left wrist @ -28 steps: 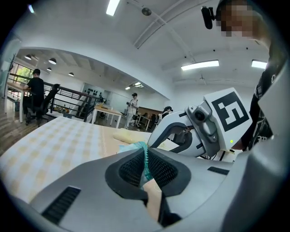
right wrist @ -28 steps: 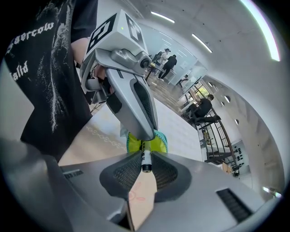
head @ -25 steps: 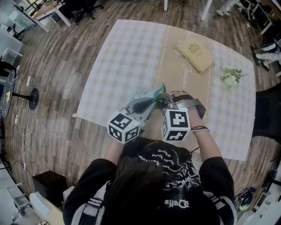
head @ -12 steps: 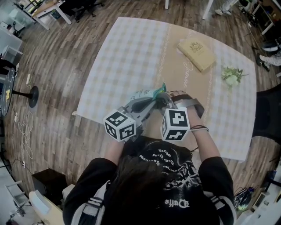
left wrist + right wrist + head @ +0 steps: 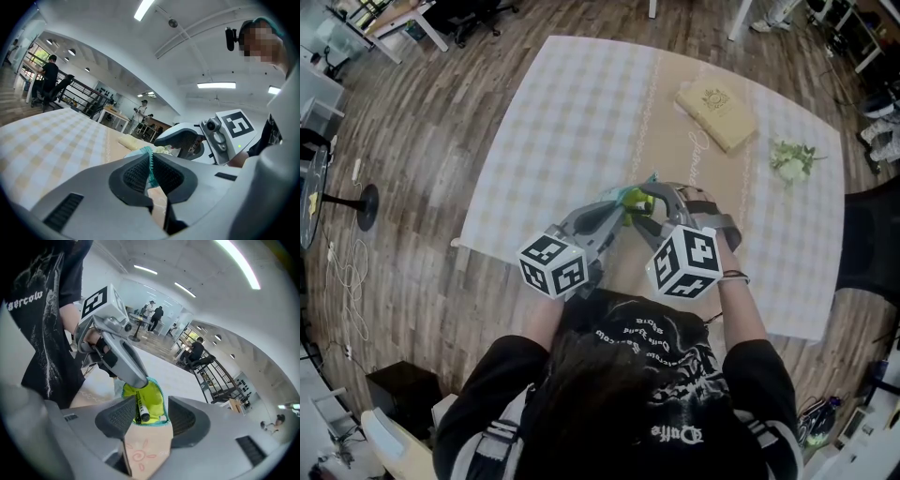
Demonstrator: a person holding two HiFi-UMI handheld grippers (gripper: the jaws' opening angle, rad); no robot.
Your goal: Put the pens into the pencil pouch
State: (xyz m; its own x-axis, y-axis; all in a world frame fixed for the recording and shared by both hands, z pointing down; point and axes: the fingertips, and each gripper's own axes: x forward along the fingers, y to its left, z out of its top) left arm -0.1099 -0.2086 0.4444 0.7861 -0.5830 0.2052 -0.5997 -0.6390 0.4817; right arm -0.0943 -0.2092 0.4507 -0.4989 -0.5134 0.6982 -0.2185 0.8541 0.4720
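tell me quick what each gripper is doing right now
left gripper: shut on the pouch edge
right gripper: open, jaws just opened, pen loose in the pouch mouth

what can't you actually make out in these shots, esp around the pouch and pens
- Pen count: the right gripper view shows one pen in the mouth of the pouch; the left gripper covers the rest of the inside.
- Print on the book: head view, too small to read.
- Near edge of the table: head view, the person's head hides it, so stray pens cannot be ruled out.
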